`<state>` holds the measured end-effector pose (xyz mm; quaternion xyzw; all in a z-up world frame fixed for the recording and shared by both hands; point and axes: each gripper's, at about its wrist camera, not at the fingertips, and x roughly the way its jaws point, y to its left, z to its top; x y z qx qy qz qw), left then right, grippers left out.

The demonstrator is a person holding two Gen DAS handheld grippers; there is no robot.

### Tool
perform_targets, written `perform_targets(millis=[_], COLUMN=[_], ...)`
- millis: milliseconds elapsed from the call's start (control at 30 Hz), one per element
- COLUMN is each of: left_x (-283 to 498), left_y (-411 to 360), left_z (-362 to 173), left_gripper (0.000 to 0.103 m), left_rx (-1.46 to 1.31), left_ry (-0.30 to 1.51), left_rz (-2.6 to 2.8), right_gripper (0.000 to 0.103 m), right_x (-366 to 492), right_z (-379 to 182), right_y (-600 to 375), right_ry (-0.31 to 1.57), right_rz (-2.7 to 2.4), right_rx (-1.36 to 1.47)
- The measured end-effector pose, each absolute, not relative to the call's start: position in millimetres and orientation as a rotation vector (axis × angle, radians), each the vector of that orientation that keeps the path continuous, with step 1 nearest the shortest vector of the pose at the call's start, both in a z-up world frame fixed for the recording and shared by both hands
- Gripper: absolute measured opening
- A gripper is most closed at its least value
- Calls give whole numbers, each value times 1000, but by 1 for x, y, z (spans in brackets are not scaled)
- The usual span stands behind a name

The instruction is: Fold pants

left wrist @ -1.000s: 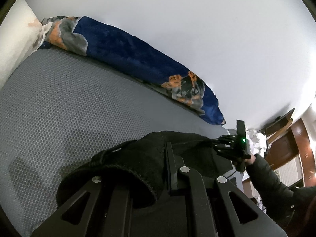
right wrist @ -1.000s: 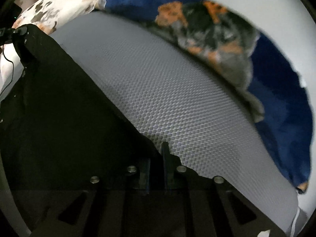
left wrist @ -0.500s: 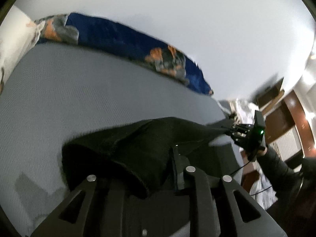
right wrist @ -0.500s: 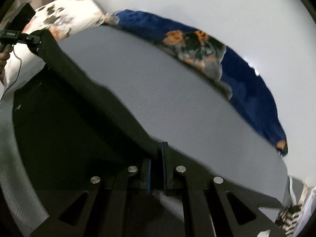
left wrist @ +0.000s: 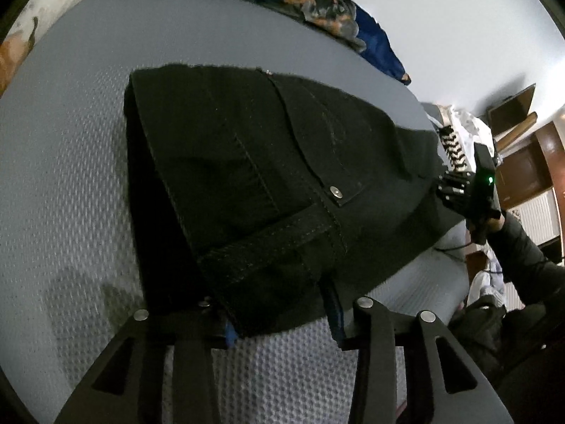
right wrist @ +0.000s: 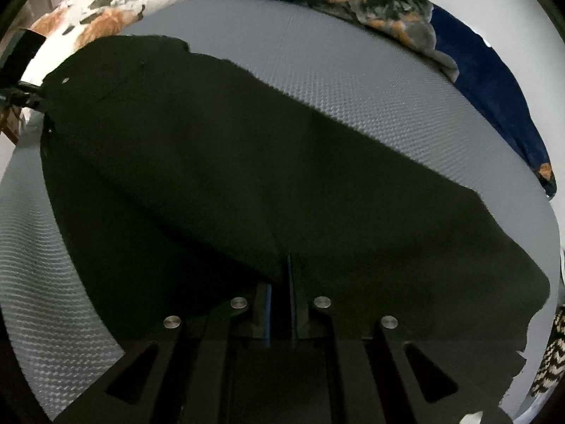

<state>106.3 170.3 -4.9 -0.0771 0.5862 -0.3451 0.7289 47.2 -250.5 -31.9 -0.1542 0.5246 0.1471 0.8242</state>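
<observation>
**Black pants spread across the bed, one gripper released, one clamped**

The bed (left wrist: pixel 70 148), covered in grey honeycomb-textured fabric, carries everything. Along its far edge lies a blue blanket (right wrist: pixel 494 81) with orange and grey patches, and a white patterned pillow (right wrist: pixel 106 3) sits at the far left corner. The black pants (left wrist: pixel 268 176) lie across the middle of the bed, waistband and rivet button toward the left gripper (left wrist: pixel 282 321), whose jaws stand apart around the waistband edge, released. The right gripper (right wrist: pixel 280 304) is clenched on a fold of the pants (right wrist: pixel 247 183) at the near right edge of the bed.
</observation>
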Motion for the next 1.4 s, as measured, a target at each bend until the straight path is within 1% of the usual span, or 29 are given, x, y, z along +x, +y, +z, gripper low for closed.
perform_targets(millis=[100,133,167,200,233,400,533,600,667,700,767,800,867,933,1067,1233,1300,1400], left_x=[94,92,89,87,85,70,57,63,64,65,67,66,71,75,95,118,121,120], left_y=[173,174,176,182,189,231,237,232,226,224,215,214,211,209,200,201,204,207], left_z=[6,9,11,13,16,33,31,20,5,-1,-15,-17,-16,-11,7,35,34,15], left_gripper=[48,58,79,85,86,85,85,78,65,64,50,45,31,24,20,20,20,20], left_rx=[-147,-125,-104,-89,-94,-383,-615,-696,-768,-806,-872,-897,-902,-908,-804,-692,-665,-579], left_ry=[1270,1264,1262,1255,1247,1203,1240,1273,1327,1344,1387,1385,1372,1350,1318,1230,1223,1290], left_rz=[-736,-712,-672,-624,-582,-481,-393,-372,-327,-309,-279,-278,-248,-245,-265,-335,-354,-334], right_gripper=[6,6,6,6,6,6,7,7,7,7,7,7,7,7,6,6,6,6], right_x=[49,48,48,48,49,44,42,42,43,44,45,45,43,44,44,30,20,4], right_z=[-30,-31,-31,-31,-31,-28,-28,-28,-28,-28,-29,-29,-29,-29,-23,8,19,17], right_y=[-251,-251,-252,-252,-253,-252,-251,-251,-252,-252,-253,-253,-252,-254,-257,-250,-246,-236], right_ry=[1112,1112,1112,1111,1111,1097,1094,1092,1092,1091,1090,1089,1085,1084,1064,969,940,952], right_rz=[313,313,312,310,310,303,303,302,302,301,299,297,292,288,269,228,230,257], right_rx=[-326,-325,-322,-316,-312,-310,-304,-306,-307,-306,-305,-305,-304,-299,-270,-274,-272,-270])
